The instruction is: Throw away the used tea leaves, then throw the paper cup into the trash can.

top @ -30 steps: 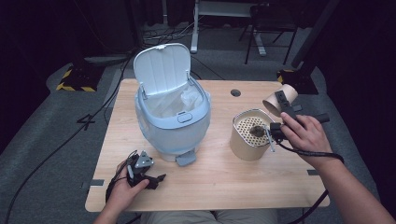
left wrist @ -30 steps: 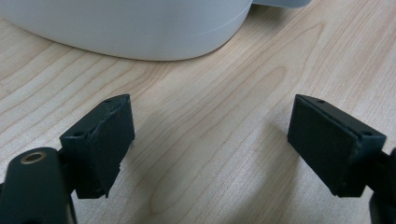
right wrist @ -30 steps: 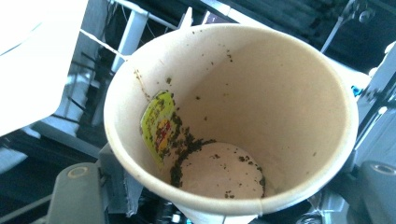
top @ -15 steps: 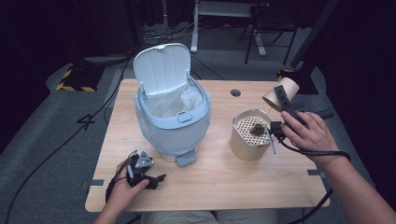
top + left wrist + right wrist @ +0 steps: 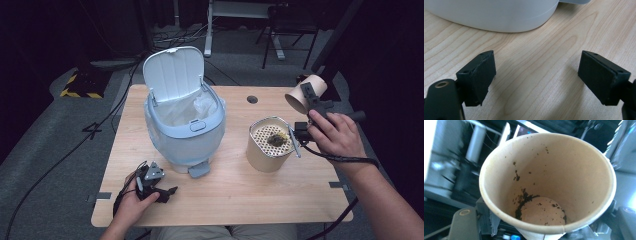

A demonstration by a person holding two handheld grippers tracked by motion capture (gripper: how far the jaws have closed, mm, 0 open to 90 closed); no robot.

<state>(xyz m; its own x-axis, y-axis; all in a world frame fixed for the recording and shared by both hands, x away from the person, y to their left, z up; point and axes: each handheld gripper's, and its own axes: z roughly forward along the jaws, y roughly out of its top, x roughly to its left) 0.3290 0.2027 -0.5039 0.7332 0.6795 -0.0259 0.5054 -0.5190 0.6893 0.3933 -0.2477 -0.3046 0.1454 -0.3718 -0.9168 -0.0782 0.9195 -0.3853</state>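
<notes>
My right gripper (image 5: pixel 309 97) is shut on a brown paper cup (image 5: pixel 301 93) and holds it tilted above the table's right edge, up and to the right of the tan canister (image 5: pixel 267 155). In the right gripper view the paper cup (image 5: pixel 549 182) fills the frame between the jaws of my right gripper (image 5: pixel 544 230), with dark crumbs stuck to its inside and bottom. A dark clump (image 5: pixel 276 139) lies on the canister's perforated top. My left gripper (image 5: pixel 150 184) rests open on the table near the front left. In the left gripper view my left gripper (image 5: pixel 536 77) has nothing between its pads.
A light blue bin (image 5: pixel 186 127) with its white lid (image 5: pixel 173 75) raised stands mid-table; its base (image 5: pixel 499 15) is just beyond the left jaws. The wooden table (image 5: pixel 225 200) has a cable hole (image 5: pixel 252 99) at the back. Cables trail over the floor.
My right hand has lifted the paper cup a little higher and away from the canister. The left hand has stayed where it was.
</notes>
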